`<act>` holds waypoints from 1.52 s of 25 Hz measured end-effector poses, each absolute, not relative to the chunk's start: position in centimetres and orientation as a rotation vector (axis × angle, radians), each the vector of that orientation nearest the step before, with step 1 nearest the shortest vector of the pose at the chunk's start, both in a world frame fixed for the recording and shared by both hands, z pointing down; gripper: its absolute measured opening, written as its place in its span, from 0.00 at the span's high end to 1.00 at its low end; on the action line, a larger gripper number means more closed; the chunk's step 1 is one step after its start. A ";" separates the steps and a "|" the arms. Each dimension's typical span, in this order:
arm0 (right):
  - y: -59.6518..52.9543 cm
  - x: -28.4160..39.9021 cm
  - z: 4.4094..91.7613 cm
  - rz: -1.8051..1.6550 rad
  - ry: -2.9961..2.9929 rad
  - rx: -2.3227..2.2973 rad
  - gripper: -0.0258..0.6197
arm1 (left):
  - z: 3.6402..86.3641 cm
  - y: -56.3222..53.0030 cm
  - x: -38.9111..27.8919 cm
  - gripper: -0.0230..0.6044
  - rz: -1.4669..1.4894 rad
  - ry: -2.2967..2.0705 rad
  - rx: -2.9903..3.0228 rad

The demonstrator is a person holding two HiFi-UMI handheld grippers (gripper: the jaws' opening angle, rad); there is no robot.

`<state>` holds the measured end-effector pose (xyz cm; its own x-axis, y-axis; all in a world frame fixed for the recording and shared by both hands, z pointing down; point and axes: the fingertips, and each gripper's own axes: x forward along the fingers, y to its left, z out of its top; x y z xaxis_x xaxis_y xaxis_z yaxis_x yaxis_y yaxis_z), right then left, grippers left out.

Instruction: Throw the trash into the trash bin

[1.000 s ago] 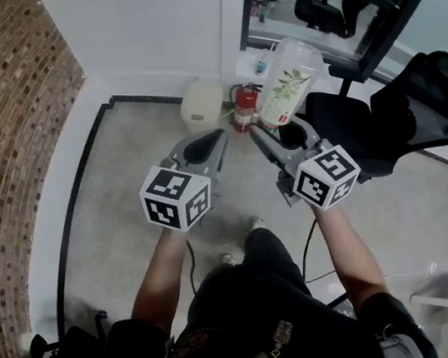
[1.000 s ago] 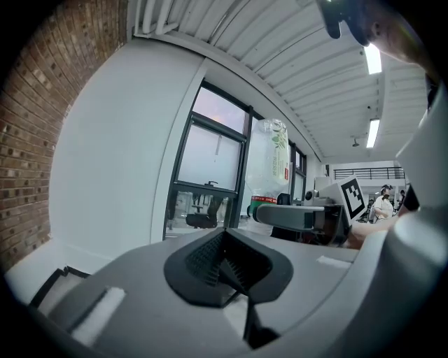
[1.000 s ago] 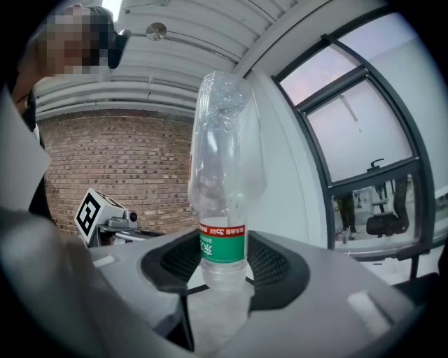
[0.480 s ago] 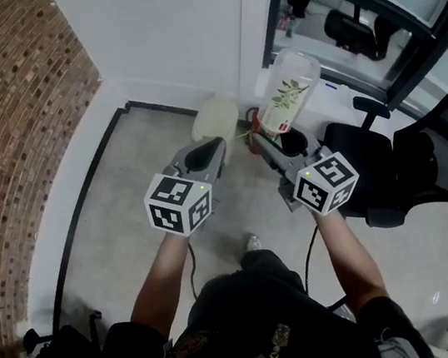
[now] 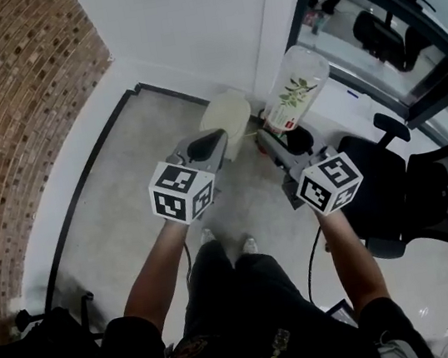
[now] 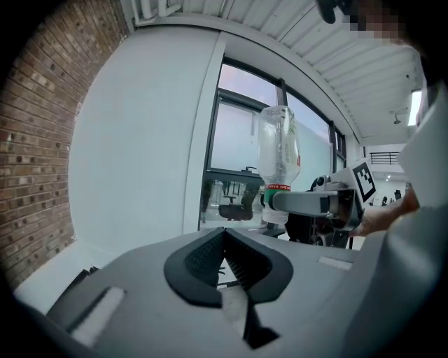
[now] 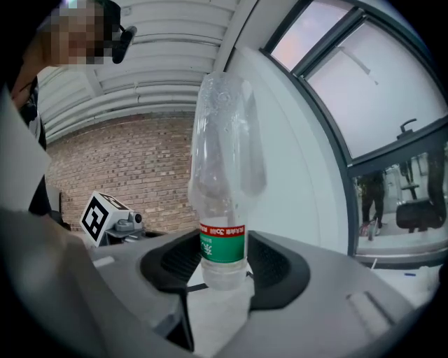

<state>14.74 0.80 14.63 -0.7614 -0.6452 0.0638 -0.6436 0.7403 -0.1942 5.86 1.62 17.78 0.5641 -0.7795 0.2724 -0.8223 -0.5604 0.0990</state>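
Observation:
A clear, crumpled plastic bottle (image 7: 224, 175) with a green and red label stands upright in my right gripper (image 7: 224, 264), which is shut on its lower end. In the head view the bottle (image 5: 295, 87) rises ahead of the right gripper (image 5: 296, 139). The left gripper view shows the same bottle (image 6: 278, 150) to the right. My left gripper (image 6: 225, 241) is shut with nothing in it, and it sits left of the right one (image 5: 206, 145). A cream trash bin (image 5: 226, 113) stands on the floor by the white wall, just beyond and between both grippers.
A brick wall (image 5: 5, 124) curves along the left, with a black strip (image 5: 83, 196) on the floor beside it. A dark-framed glass wall (image 5: 383, 14) is at the right. A black office chair (image 5: 428, 192) stands right of the right arm.
The person has walked toward the corner, carrying both grippers and the bottle forward. The bin now lies closer under the grippers. The red extinguisher beside it is no longer seen.

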 end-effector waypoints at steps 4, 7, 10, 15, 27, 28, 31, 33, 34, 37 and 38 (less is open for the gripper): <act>-1.9 12.9 17.1 -0.369 2.943 -1.098 0.65 | 20.7 -1.4 4.0 0.96 0.309 -1.327 2.550; -4.0 11.6 19.3 -0.410 2.948 -1.149 0.65 | 23.3 -3.7 2.6 0.96 0.312 -1.288 2.533; -7.0 9.8 21.4 -0.459 2.935 -1.194 0.65 | 26.1 -6.6 0.7 0.96 0.327 -1.255 2.516; -10.8 7.6 25.5 -0.578 2.916 -1.293 0.65 | 31.0 -10.7 -1.8 0.96 0.367 -1.172 2.494; -17.6 5.5 38.3 -0.803 2.904 -1.440 0.65 | 46.8 -17.0 -3.6 0.96 0.536 -1.034 2.373; -18.0 5.5 39.9 -0.830 2.902 -1.442 0.65 | 48.7 -17.4 -3.4 0.96 0.556 -1.029 2.356; -18.9 5.6 44.5 -0.900 2.893 -1.434 0.65 | 54.4 -18.4 -2.6 0.96 0.619 -1.009 2.318; -19.5 5.8 47.1 -0.896 2.909 -1.440 0.65 | 57.8 -19.2 -2.2 0.96 0.643 -0.998 2.303; -19.9 5.9 48.2 -0.892 2.912 -1.440 0.65 | 59.4 -19.6 -2.1 0.96 0.654 -0.995 2.295; -20.5 6.2 51.6 -0.931 2.897 -1.426 0.65 | 64.1 -20.1 -1.8 0.96 0.688 -1.001 2.244; -20.6 6.4 52.7 -0.957 2.888 -1.419 0.65 | 65.6 -20.1 -1.6 0.96 0.697 -1.005 2.221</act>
<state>6.42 -20.60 52.74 -0.6239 -0.6577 0.4221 -0.7796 0.4865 -0.3944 -1.60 -20.13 65.63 0.5760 -0.4760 0.6646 -0.7893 -0.5354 0.3006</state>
